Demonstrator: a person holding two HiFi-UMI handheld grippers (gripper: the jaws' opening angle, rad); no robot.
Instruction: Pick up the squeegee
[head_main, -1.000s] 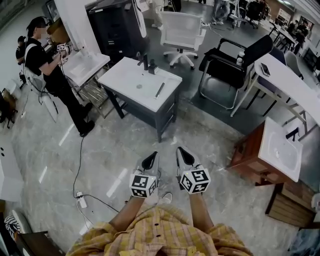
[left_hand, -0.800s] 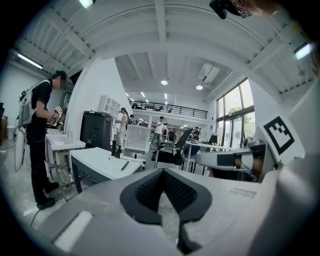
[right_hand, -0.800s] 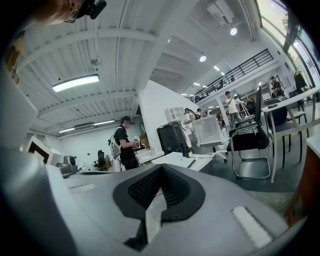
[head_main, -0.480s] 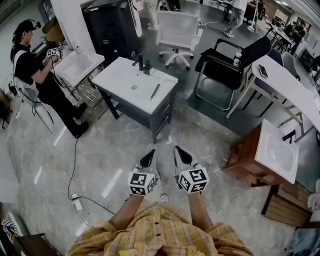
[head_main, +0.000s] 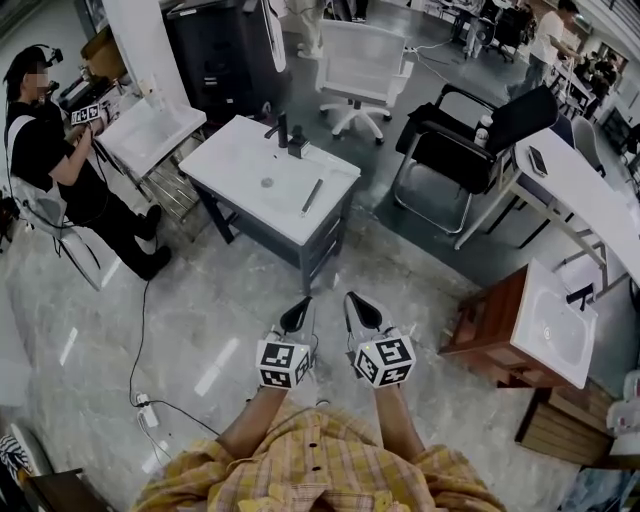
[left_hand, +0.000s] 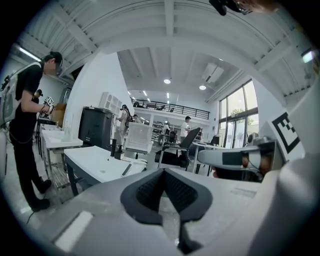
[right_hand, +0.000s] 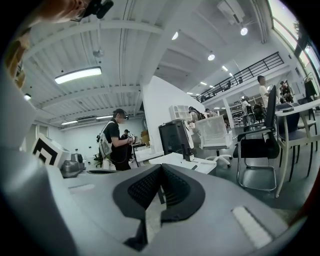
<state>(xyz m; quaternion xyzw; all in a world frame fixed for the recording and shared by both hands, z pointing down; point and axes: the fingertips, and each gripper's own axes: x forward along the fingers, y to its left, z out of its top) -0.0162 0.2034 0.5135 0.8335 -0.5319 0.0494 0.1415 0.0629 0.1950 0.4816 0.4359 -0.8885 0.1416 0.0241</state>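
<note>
left tool (head_main: 298, 312): lower centre of the head view, held low over the floor (head_main: 200, 300); jaws just starting to open, tips barely apart, nothing between them
right tool (head_main: 360, 305): just beside the left one, same height; jaws together, empty, per the right gripper view
aim: both tools point toward the top of the frame, at the table (head_main: 235, 150)
gap: bare floor between tools and table, well apart, out of reach for now
squeegee (head_main: 313, 196): flat on the white table top, right part, near its right edge, right of the basin drain, below the faucet (head_main: 290, 135)
direction: almost straight up-frame from the left tool, up and left of the right tool
long axis: near-vertical in frame, top end tipped right, so roughly end-on to the tools
nearer hand: left, by a little; judgement only
next move: likely close the gap first, then grip across the handle
</note>
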